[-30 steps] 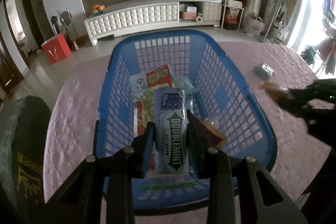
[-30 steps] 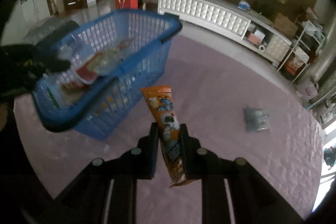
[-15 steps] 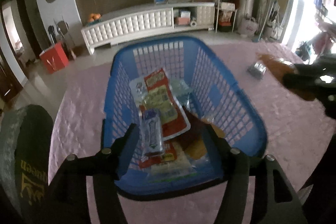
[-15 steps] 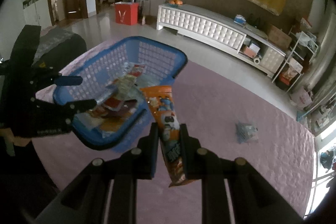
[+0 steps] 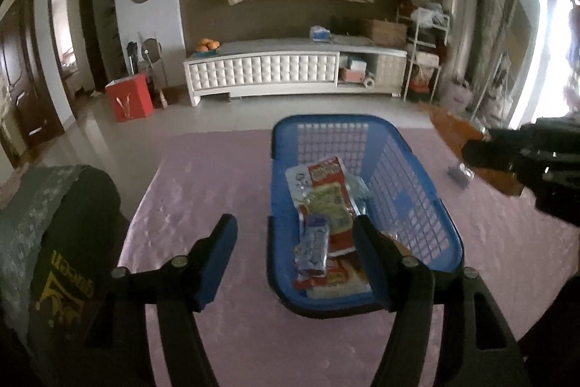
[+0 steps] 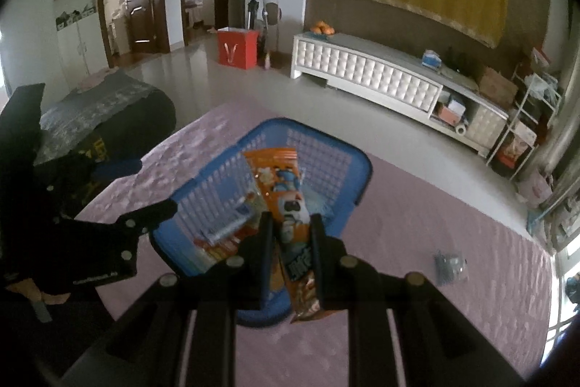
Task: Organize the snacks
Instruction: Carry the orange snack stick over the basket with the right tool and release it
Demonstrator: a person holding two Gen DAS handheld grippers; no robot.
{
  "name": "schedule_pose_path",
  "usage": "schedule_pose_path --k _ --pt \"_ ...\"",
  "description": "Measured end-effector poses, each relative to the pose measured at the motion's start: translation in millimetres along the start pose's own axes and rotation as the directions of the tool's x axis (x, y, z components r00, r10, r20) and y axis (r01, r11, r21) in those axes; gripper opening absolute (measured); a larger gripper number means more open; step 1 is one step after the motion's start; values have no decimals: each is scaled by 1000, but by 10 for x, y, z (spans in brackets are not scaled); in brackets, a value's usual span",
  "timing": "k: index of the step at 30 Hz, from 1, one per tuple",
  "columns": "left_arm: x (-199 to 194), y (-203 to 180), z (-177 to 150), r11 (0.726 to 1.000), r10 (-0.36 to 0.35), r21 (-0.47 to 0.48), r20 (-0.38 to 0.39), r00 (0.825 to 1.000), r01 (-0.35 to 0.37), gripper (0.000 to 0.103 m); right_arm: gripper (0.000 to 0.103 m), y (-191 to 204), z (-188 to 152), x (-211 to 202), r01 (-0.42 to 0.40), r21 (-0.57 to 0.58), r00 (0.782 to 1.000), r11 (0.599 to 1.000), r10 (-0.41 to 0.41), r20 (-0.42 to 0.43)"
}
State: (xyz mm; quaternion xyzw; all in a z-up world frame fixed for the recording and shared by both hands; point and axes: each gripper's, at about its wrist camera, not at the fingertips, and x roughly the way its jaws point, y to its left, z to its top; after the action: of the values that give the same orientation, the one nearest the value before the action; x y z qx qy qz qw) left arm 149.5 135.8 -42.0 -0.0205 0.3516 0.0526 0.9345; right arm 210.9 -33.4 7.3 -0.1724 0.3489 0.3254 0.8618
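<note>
Left tongs (image 5: 293, 234) hang released over the near end of the blue basket (image 5: 417, 191); their jaws have just been opening, with nothing clamped between them. Below them a gum pack (image 5: 314, 243) lies in the basket on other snack packets (image 5: 331, 194). Right tongs (image 6: 289, 243) are clenched on an orange snack bag (image 6: 286, 198), held above the basket's near edge. A small grey packet (image 6: 450, 265) lies to the basket's right on the pink surface (image 6: 417, 307), well apart from it.
</note>
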Motion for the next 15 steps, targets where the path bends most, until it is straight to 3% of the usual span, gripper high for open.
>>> schedule_pose_path --k 9,15 --pt "121 182 -42 999 28 -37 -19 999 -29 64 23 157 18 268 -12 -39 999 999 10 -45" --pt "220 310 -120 995 2 -95 -44 999 -6 64 23 232 -38 521 -5 -49 995 999 0 -100"
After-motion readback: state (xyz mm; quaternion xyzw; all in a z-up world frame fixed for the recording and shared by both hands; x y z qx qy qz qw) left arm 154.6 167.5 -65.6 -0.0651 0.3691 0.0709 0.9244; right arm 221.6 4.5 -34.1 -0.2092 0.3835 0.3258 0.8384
